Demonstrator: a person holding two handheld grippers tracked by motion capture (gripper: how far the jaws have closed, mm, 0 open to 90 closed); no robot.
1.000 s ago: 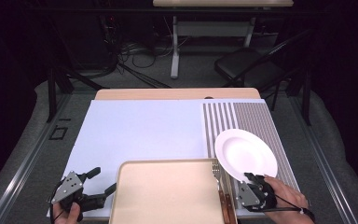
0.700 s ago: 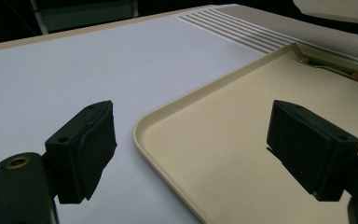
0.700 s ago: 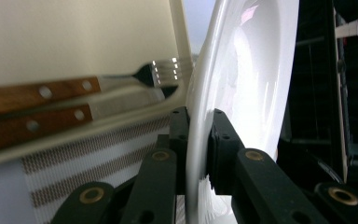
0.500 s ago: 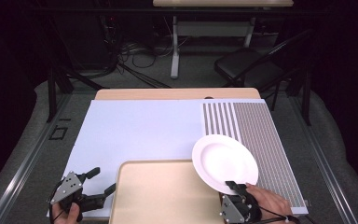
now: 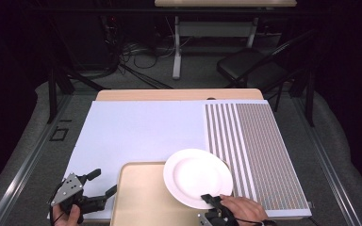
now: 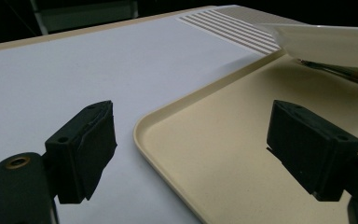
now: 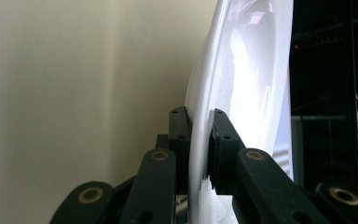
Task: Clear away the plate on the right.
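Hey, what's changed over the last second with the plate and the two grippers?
The right gripper, clamped on the rim of the white plate, has carried it leftward, off the striped mat and over the right part of the tan tray. The plate was gripped throughout. The left gripper stayed open at the tray's left edge, and the tray has not moved.

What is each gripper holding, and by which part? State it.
The right gripper clamps the white plate by its near rim. The left gripper is open, holding nothing.
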